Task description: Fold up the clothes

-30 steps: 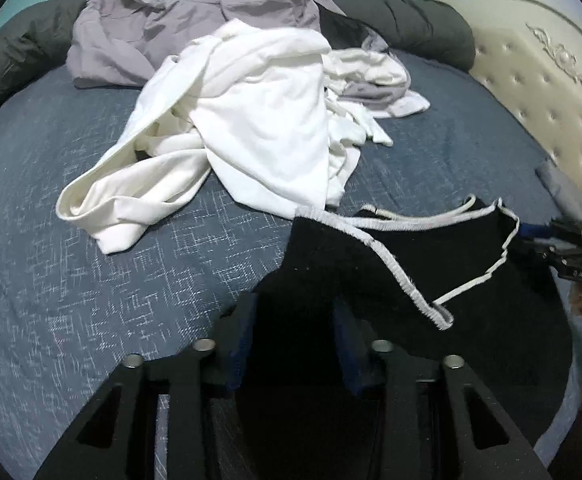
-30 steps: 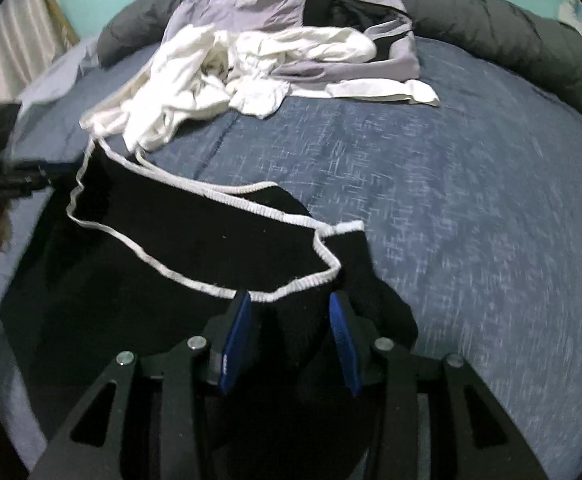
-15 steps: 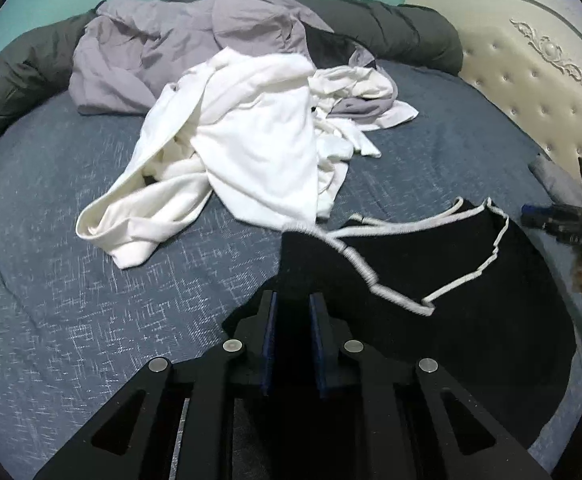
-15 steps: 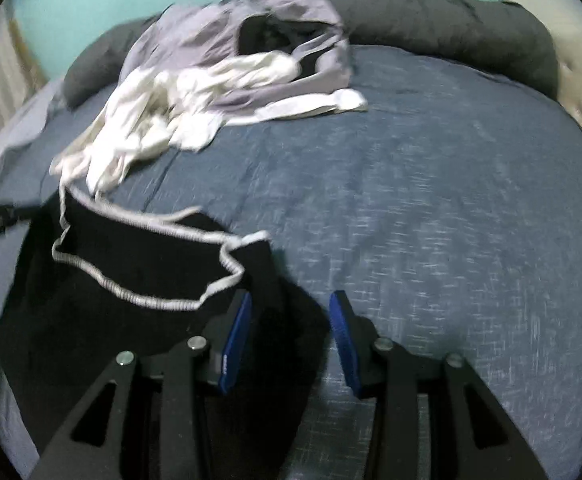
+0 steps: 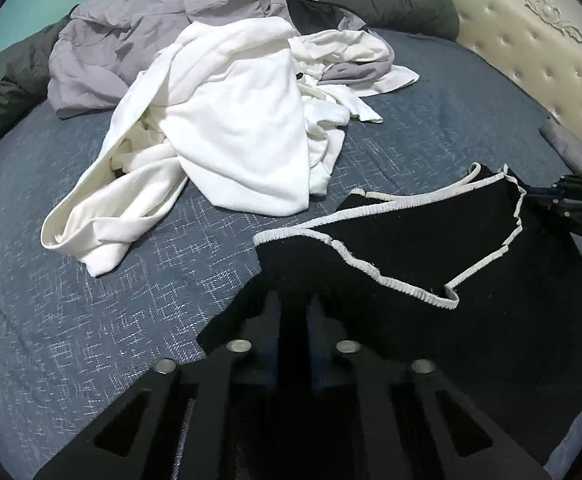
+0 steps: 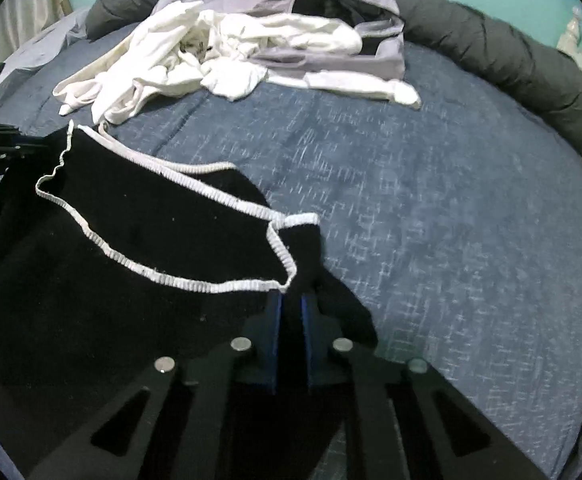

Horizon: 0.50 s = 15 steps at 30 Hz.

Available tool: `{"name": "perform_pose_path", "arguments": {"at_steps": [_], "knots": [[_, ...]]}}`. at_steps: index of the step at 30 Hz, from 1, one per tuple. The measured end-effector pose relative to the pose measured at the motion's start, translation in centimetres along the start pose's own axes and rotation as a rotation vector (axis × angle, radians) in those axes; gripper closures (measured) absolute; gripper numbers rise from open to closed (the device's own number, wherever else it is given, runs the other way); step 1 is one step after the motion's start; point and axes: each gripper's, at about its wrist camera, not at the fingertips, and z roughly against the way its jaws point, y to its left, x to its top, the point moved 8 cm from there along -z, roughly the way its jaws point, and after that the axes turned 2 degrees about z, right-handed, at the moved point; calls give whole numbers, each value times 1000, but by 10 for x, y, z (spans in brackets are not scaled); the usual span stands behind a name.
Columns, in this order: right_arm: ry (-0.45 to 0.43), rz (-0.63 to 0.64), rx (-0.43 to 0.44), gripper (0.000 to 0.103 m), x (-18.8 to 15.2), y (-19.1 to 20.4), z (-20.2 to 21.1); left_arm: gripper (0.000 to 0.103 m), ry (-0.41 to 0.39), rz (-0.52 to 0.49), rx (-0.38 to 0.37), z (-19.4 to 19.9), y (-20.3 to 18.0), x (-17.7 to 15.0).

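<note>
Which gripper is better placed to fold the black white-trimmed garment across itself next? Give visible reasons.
Probably the left gripper. Both grip the black white-trimmed garment, but the heap of white clothes lies close beside the left gripper, while bare blue bedspread lies beside the right gripper.

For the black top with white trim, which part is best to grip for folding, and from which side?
The two shoulder straps beside the neckline. The black top lies flat with its white-trimmed neck opening spread between them, so pinching each strap from the near edge probably keeps it taut. The left gripper and right gripper are shut on those parts now.
</note>
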Motion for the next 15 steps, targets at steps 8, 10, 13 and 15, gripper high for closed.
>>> {"name": "perform_pose_path", "arguments": {"at_steps": [8, 10, 13, 15], "knots": [[-151, -238, 116, 97, 7, -37, 46, 94, -86, 147, -66, 31, 28, 1], [-149, -272, 130, 97, 6, -42, 46, 95, -88, 181, -74, 32, 34, 1], [-126, -351, 163, 97, 0, -51, 37, 97, -81, 220, -83, 30, 41, 0], [-97, -369, 154, 97, -4, -54, 26, 97, -70, 239, -86, 25, 44, -2]]}}
